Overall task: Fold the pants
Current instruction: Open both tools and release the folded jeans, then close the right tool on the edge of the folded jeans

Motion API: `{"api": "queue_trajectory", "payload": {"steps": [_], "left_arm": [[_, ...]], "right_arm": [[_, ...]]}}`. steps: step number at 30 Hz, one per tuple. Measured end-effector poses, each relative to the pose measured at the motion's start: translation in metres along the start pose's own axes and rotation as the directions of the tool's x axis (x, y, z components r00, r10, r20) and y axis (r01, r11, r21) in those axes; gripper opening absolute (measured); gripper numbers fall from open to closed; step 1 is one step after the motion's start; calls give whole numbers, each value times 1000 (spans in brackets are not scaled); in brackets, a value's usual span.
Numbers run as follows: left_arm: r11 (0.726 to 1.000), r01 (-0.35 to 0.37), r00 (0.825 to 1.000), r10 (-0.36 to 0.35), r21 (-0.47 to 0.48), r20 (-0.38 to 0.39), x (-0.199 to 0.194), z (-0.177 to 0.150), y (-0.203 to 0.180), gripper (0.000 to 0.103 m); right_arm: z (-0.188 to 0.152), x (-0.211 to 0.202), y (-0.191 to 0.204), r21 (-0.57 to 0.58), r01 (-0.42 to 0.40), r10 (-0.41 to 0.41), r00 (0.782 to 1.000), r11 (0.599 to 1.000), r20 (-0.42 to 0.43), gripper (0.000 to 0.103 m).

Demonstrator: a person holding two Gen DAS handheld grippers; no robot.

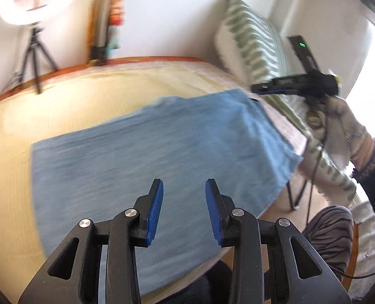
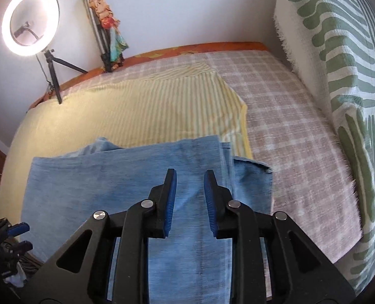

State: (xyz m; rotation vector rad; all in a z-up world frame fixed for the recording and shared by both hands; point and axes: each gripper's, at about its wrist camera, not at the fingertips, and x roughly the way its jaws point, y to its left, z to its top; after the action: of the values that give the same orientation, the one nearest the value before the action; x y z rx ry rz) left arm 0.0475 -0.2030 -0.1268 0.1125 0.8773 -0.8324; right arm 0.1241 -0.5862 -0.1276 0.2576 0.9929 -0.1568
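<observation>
Blue pants point(image 2: 126, 190) lie spread on a bed, resting mostly on a yellow striped sheet point(image 2: 136, 111) with one end reaching onto a pink checked blanket point(image 2: 288, 116). The cloth already lies in layers: in the right wrist view one flat panel sits on top of another, and a lower layer pokes out at the far right edge. So at least one fold looks done, though the bundle is still long and wide, and it probably needs one or more further folds to become compact.

The left gripper point(image 1: 184, 212) hovers above the near part of the pants, its blue-padded fingers spread apart with nothing between them. The right gripper point(image 2: 189, 202) hovers over the middle of the top layer, its fingers also apart and holding nothing. In the left wrist view, which is blurred by motion, the right gripper shows raised over the far right corner of the cloth, held in a gloved hand point(image 1: 339, 124).

A lit ring light point(image 2: 30, 20) on a tripod stands by the wall, and a green-patterned cushion point(image 2: 339, 50) leans at the bed's right side.
</observation>
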Motion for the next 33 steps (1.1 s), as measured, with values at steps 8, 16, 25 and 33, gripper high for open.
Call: {"api": "queue_trajectory", "payload": {"steps": [8,16,25,33], "left_arm": [[975,-149,989,142,-165,-51,-21,-43,70,33],[973,-193,979,181,-124,-98,-12,-71,78,33],[980,-189,981,186,-64,-54,-27,-91,74,34],[969,-62,998,65,-238,6,-40,-98,104,45]], "right_arm": [[-19,8,79,-32,-162,163,987,986,9,36],[-26,31,191,-191,-271,259,962,944,-86,36],[-38,63,305,-284,-339,293,937,897,-190,46],[-40,111,373,-270,-313,223,922,911,-315,47]]}}
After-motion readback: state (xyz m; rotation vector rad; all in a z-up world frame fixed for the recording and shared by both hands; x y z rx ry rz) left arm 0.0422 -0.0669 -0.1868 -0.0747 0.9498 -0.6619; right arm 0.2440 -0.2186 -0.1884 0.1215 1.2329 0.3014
